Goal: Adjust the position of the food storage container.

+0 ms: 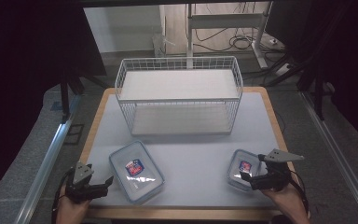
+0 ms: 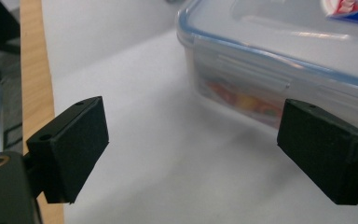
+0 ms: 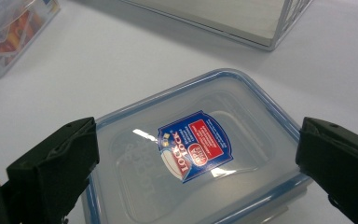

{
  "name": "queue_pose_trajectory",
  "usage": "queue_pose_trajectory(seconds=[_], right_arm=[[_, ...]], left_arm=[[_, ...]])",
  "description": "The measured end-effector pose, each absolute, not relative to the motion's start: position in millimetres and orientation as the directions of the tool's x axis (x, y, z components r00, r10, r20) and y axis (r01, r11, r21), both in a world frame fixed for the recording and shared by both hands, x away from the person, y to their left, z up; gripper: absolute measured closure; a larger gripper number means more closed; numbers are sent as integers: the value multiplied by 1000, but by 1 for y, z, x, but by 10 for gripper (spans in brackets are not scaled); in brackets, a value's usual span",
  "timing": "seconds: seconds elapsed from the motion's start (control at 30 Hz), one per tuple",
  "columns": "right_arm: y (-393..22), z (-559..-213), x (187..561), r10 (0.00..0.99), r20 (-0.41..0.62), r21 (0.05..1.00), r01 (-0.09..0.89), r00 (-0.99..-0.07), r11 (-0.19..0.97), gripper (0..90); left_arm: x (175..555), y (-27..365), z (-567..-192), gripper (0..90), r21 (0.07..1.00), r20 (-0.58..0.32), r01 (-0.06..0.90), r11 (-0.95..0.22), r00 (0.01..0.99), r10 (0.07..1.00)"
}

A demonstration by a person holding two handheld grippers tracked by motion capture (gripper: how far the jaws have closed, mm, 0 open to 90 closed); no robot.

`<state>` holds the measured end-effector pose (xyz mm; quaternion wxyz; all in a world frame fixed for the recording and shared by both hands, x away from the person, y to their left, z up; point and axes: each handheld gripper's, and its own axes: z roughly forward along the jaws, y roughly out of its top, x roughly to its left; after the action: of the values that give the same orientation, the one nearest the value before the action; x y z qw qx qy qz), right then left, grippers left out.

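A large clear lidded food box [image 1: 136, 171] with a blue seal lies at the front left of the white table top; its near side wall [image 2: 279, 79] shows coloured contents inside. My left gripper [image 1: 108, 183] sits just left of it, open, jaws apart with only bare table between them [image 2: 193, 154]. A smaller clear box [image 1: 243, 169] with a blue and red label [image 3: 196, 145] lies at the front right. My right gripper [image 1: 247, 176] hovers at its near edge, open, with the jaws standing to either side of the small box [image 3: 191, 149] and not pressing on it.
A white wire two-tier rack [image 1: 179, 95] stands at the back middle of the table; its corner [image 3: 279, 28] lies beyond the small box. The wooden table edge [image 2: 35, 70] runs close to my left gripper. Metal rails flank the table.
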<state>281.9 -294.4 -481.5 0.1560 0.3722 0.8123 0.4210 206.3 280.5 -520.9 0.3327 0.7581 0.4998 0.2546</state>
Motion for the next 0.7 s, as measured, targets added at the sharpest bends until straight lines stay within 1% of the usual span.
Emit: queue_pose_trajectory(seconds=[0.13,0.23,0.37,0.43,0.5,0.57,0.63,0.67,0.7], right_arm=[[-291,-483,281,749,98,804,496,-655,328,2],[-291,-482,281,758,94,804,498,-646,325,39],[-292,-482,282,760,100,807,499,-642,315,47],[-293,-482,282,763,98,806,501,-639,316,49],[-293,-483,282,762,100,804,504,-640,317,50],[-293,-484,283,764,100,800,508,-638,319,52],[-293,-484,283,764,99,796,512,-638,324,53],[-292,-485,283,764,100,796,512,-638,324,54],[-292,-485,283,764,100,796,512,-638,324,54]], left_arm=[[205,284,-519,79,767,-8,599,-231,368,930],[205,287,-521,61,766,-28,605,-217,369,929],[205,286,-522,44,758,-32,613,-221,375,927],[205,285,-522,31,760,-51,610,-224,399,915],[205,285,-522,34,761,-75,613,-213,409,909],[204,284,-521,43,762,-79,611,-214,416,906],[204,284,-521,67,759,-82,615,-214,416,906],[204,284,-522,112,758,-86,616,-216,422,903],[204,285,-522,112,757,-94,616,-217,432,897]])
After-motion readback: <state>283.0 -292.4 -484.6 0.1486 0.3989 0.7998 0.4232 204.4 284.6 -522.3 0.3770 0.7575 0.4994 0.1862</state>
